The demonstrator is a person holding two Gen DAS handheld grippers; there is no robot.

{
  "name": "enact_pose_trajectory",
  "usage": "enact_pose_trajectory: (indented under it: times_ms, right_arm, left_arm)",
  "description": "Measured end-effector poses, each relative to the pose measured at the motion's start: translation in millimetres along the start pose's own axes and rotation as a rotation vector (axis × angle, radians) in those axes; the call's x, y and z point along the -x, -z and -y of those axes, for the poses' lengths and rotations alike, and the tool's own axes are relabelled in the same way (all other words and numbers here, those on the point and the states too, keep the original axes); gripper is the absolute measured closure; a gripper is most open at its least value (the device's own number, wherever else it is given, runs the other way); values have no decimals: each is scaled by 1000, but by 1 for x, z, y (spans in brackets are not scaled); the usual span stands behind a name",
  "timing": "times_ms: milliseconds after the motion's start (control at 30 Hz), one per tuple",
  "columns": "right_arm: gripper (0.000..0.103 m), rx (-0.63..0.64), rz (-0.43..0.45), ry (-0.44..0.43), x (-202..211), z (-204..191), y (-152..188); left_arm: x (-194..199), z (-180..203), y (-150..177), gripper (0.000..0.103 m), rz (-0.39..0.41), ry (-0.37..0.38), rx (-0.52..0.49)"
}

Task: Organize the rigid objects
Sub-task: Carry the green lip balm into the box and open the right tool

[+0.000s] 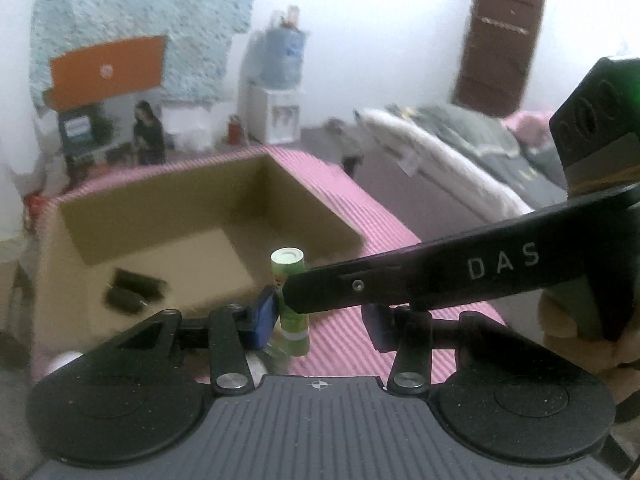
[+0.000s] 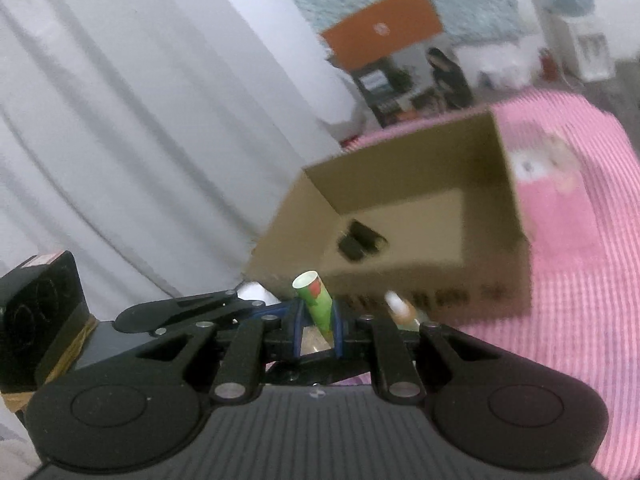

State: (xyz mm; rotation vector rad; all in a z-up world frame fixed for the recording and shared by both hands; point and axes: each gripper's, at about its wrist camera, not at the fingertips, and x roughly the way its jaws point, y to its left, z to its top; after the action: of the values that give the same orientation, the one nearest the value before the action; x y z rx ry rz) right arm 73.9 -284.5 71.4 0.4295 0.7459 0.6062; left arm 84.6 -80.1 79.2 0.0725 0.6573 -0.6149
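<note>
My right tool [image 2: 316, 334] grips the green tube [image 2: 316, 300], tilted, near the table's [image 2: 580, 320] front edge. My left tool [image 1: 320, 320] stands wide beside the same tube, touching nothing. Beyond sits the cardboard box [image 2: 400, 276] holding a black object [image 2: 360, 240]. I judge this the carrying step; next, lift over the box's near wall and release.

I see a matt cardboard box [image 1: 160, 216], a ribbed pink cloth [image 1: 360, 208], and my tool's [image 2: 316, 330] matt black plastic.

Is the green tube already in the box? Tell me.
No. The green tube sits pinched between the right gripper fingers, outside the box.
</note>
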Motion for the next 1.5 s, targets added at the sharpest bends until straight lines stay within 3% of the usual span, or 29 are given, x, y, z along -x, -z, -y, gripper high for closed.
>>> enact_pose_trajectory:
  times_ms: [167, 267, 500, 767, 1233, 1500]
  right_arm:
    - [87, 105, -10, -35, -32, -29, -42]
    - [87, 130, -41, -43, -63, -39, -62]
    - [87, 68, -243, -59, -153, -31, -93]
    - [87, 11, -449, -18, -236, -12, -94]
    - [86, 65, -529, 40, -286, -13, -100]
    - [86, 54, -512, 35, -285, -10, -107]
  left_arm:
    - [4, -31, -25, 59, 23, -73, 18]
    - [-6, -56, -36, 59, -9, -109, 47]
    - [-45, -101, -31, 60, -140, -182, 86]
    - [-68, -136, -20, 59, -262, -235, 131]
    - [-66, -149, -28, 56, -212, -273, 146]
    - [-54, -147, -33, 50, -164, -278, 146]
